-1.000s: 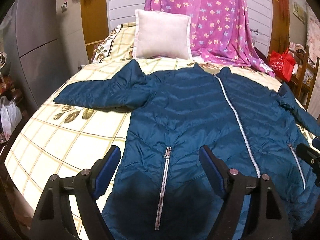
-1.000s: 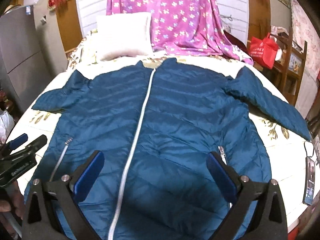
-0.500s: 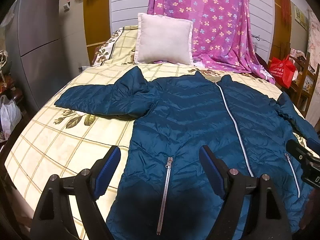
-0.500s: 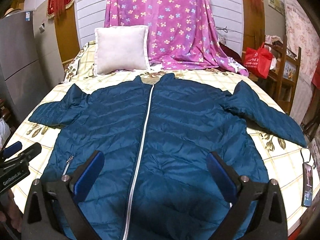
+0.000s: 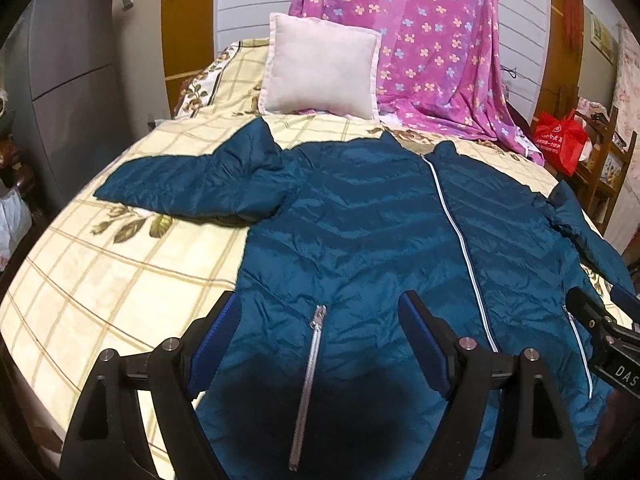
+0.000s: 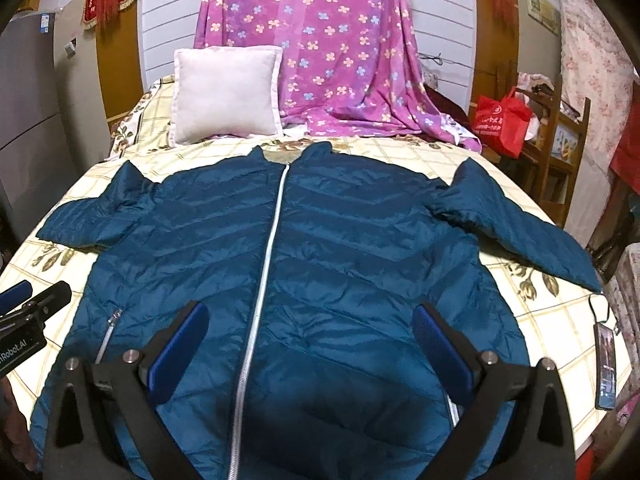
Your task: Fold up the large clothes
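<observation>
A dark teal quilted jacket lies flat and zipped on the bed, front up, both sleeves spread out; it also shows in the right wrist view. My left gripper is open and empty, hovering above the jacket's lower left part near the left pocket zipper. My right gripper is open and empty above the lower middle of the jacket, right of the central white zipper. Each gripper shows at the edge of the other's view.
The bed has a yellow checked floral sheet. A white cushion and a draped pink flowered cloth stand at the head. A phone lies at the bed's right edge. A red bag and a wooden shelf are at right.
Both grippers have risen and pulled back a little from the jacket, so more of the bed and room shows. The jacket has not moved. Both stay open.
</observation>
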